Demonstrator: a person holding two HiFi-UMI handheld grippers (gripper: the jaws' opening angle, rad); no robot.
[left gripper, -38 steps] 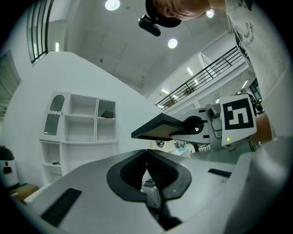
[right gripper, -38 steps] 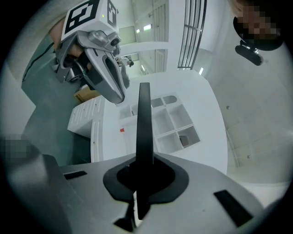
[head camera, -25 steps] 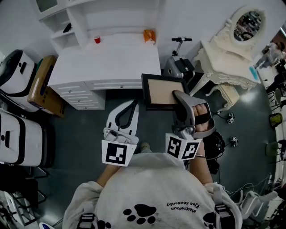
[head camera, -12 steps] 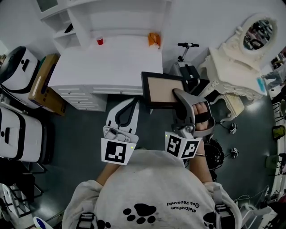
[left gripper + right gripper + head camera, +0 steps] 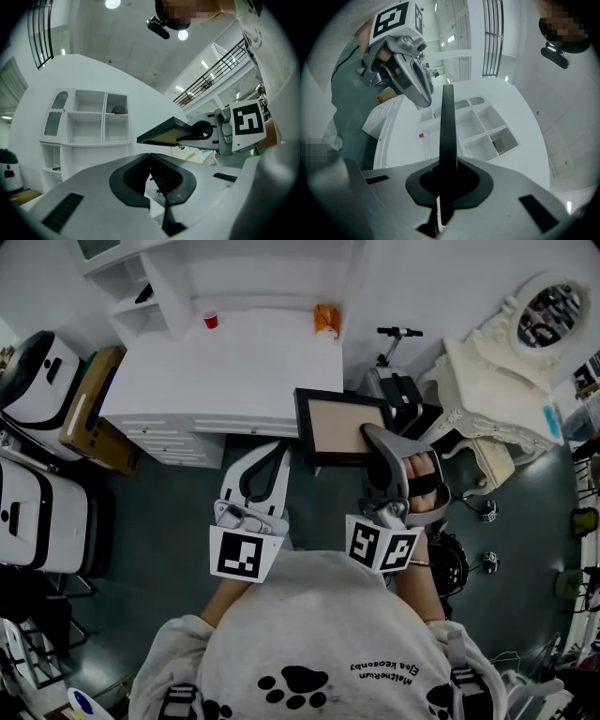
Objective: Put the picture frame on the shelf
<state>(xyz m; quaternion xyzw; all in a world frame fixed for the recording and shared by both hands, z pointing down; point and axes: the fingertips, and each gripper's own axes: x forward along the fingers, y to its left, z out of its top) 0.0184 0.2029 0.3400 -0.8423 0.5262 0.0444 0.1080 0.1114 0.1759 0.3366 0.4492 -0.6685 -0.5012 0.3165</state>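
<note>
**Frame in my right jaws, well short of the shelf**

My right gripper (image 5: 377,441) has its jaws clamped on the near right edge of the picture frame (image 5: 339,424) — seen edge-on in the right gripper view, it is a dark blade between them. The frame sits roughly flat in the air by the near right corner of the white bench (image 5: 234,362). My left gripper (image 5: 270,454) hangs just left of it, jaws pressed together on nothing. The shelf (image 5: 159,287) stands at the bench's far left — a red cup (image 5: 210,321) sits near it.
</note>
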